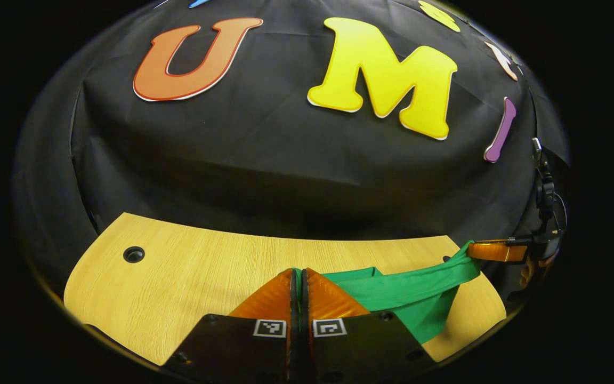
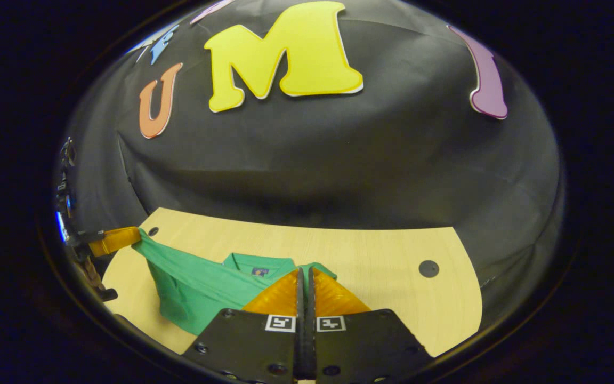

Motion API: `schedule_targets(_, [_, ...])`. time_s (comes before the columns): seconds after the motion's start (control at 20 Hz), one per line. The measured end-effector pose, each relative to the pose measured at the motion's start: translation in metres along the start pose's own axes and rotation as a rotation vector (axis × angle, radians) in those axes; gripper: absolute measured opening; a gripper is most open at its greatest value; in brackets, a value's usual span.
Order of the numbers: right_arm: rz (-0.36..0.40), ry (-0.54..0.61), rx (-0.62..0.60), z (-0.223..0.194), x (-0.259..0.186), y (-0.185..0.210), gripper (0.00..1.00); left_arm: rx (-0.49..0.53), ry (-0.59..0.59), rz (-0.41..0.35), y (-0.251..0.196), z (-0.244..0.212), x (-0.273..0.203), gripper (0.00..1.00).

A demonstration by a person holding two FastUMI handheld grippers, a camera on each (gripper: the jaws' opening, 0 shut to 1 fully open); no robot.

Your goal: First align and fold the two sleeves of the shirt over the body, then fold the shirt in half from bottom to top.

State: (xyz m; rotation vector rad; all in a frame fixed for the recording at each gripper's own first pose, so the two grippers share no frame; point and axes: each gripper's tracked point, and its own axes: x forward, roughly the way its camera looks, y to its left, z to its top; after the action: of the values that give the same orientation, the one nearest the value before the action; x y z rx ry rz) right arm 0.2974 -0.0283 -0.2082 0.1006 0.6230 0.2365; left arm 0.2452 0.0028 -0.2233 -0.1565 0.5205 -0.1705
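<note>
left hand-held gripper [image 1: 299, 273] clenched on an edge of the green shirt [image 1: 408, 293], lifted off the wooden counter [image 1: 190, 277] | shirt stretched between the 2 grippers, sagging to the counter, collar [image 2: 258, 262] visible | right hand-held gripper [image 2: 305, 272] clenched on the shirt's other edge | 1 counter hole [image 2: 428, 268] at right

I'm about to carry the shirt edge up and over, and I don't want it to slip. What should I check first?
1. Left claw shut on the green shirt: ok.
2. Right claw shut on the shirt: ok.
3. Cloth taut between the claws: ok, it spans without sagging.
4. Sleeves already folded over the body: cannot tell.
5. Collar lying flat on the table: ok.
6. Bare table ahead: ok.
</note>
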Motion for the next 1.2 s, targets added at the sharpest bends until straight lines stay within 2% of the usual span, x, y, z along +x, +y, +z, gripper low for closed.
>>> schedule_targets(0.5, [-0.006,0.059,0.023,-0.022,0.074,-0.001,0.0,0.008,0.089,0.083,0.014,-0.04,0.047,0.08])
schedule_targets(0.55, [-0.003,0.061,0.029,-0.022,0.073,0.001,0.0,0.009,0.097,0.098,0.017,-0.042,0.047,0.12])
schedule_targets(0.6, [-0.015,0.054,0.033,-0.023,0.076,-0.001,0.07,0.005,0.099,0.108,0.018,-0.043,0.048,0.17])
schedule_targets(0.65, [-0.02,0.047,0.039,-0.022,0.073,-0.002,0.08,0.0,0.092,0.115,0.018,-0.041,0.045,0.55])
schedule_targets(0.7, [-0.03,0.04,0.04,-0.021,0.072,-0.004,0.24,0.002,0.087,0.126,0.021,-0.04,0.044,0.7])
schedule_targets(0.75, [-0.035,0.029,0.041,-0.019,0.07,-0.005,0.34,0.011,0.079,0.146,0.024,-0.036,0.043,0.85])
schedule_targets(0.8, [-0.038,0.014,0.035,-0.016,0.066,-0.004,0.55,0.013,0.074,0.156,0.025,-0.034,0.04,1.0])
schedule_targets(0.9, [-0.067,-0.025,0.02,-0.006,0.056,-0.008,0.96,0.01,0.061,0.162,0.024,-0.028,0.032,1.0])
schedule_targets(1.2, [-0.093,-0.114,0.023,0.014,-0.005,-0.001,0.98,0.019,-0.037,0.197,0.017,0.013,-0.018,1.0])
